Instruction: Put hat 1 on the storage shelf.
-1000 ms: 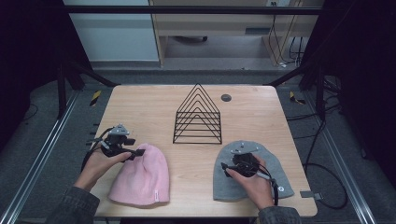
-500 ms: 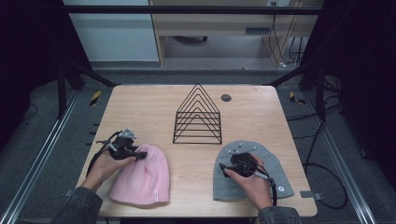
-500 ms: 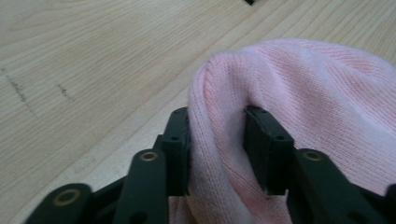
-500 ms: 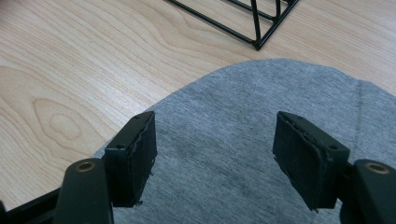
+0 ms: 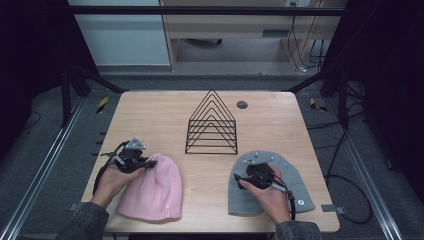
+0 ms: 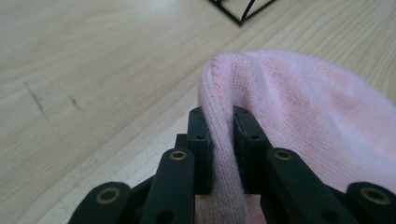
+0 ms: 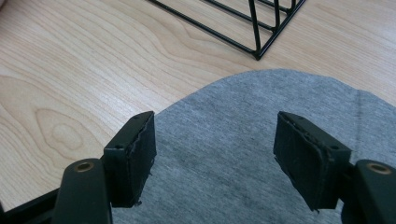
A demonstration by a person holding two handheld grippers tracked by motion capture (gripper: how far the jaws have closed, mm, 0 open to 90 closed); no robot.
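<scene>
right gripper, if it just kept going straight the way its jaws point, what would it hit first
Probably the black wire rack. The right gripper hovers open over the grey beanie, jaws aimed across its rounded top toward the rack's near corner. If the jaws are tilted down, they could meet the beanie or the wooden table first; depth is unclear.

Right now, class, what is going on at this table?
A person works two grippers over two hats on a wooden table. The left gripper has just been closing and now pinches a fold of the pink hat at its edge. The right gripper hangs open over the grey hat, gripping nothing. A black wire rack stands behind both hats.
</scene>
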